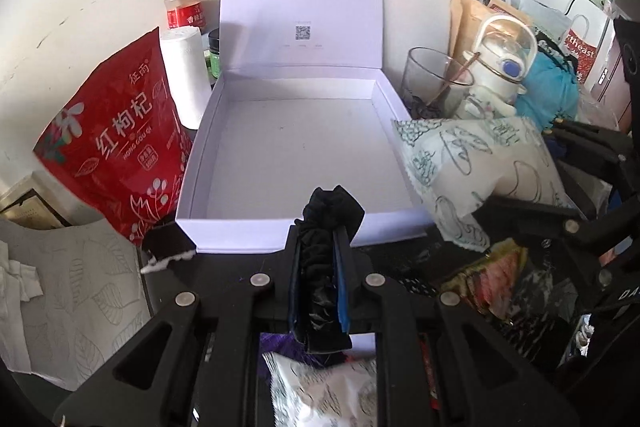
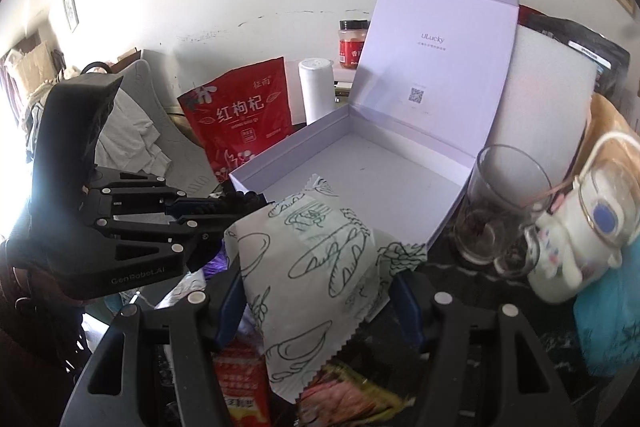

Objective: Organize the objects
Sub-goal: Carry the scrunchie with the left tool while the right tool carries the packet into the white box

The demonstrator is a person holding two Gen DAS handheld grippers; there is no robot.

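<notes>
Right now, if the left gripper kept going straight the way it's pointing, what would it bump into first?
Probably the white box: its near wall lies just ahead of the left gripper, which is shut on a black scrunchie. Depth is hard to judge, so it might pass over the wall.

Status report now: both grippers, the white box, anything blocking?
Left gripper shut on black fabric bundle. Right gripper shut on pale printed packet. White box open, empty. Nothing blocking.
</notes>
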